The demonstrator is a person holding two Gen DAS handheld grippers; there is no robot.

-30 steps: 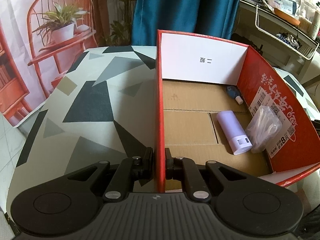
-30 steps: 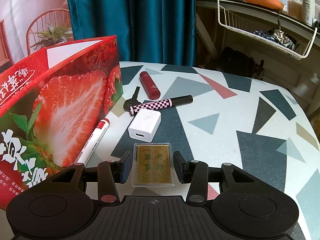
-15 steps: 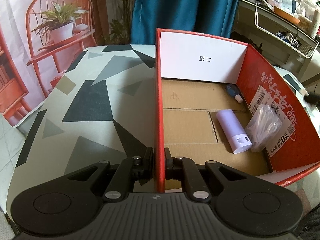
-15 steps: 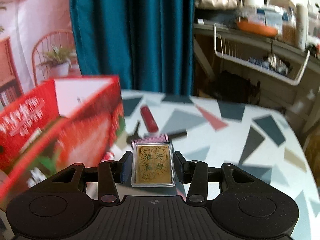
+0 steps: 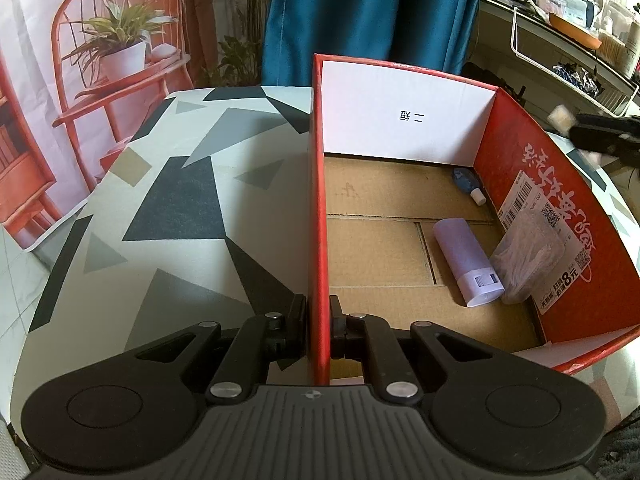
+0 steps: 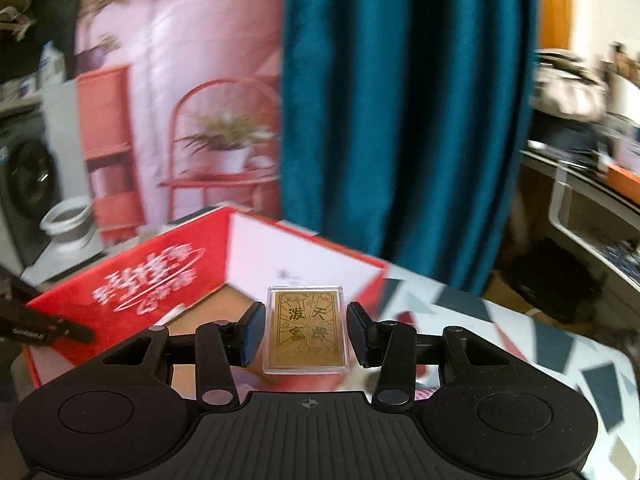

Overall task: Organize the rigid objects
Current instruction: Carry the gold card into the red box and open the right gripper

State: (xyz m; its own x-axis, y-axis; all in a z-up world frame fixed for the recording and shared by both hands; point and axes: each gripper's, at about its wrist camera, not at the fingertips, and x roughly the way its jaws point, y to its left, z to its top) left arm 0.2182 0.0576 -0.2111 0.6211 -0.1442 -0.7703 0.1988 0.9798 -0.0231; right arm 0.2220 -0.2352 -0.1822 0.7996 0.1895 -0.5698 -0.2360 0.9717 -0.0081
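My left gripper (image 5: 319,320) is shut on the near end of the left wall of the red cardboard box (image 5: 319,200). Inside the box lie a lilac tube (image 5: 466,266), a clear plastic bag (image 5: 524,256) and a small blue bottle (image 5: 466,180), all along its right wall. My right gripper (image 6: 306,334) is shut on a gold card in a clear case (image 6: 306,330), held flat in the air above the near corner of the box (image 6: 152,280). In the left wrist view the right gripper (image 5: 600,136) shows blurred beyond the box's right wall.
The box stands on a round table with a grey and black triangle pattern (image 5: 180,208). A teal curtain (image 6: 400,120) hangs behind it. A wire shelf with clutter (image 5: 560,60) stands off to the right, and a backdrop with a red chair (image 5: 112,72) to the left.
My right gripper has lifted the gold card off the table and swung left over the box, and it now shows in the left wrist view. The left gripper has not moved.
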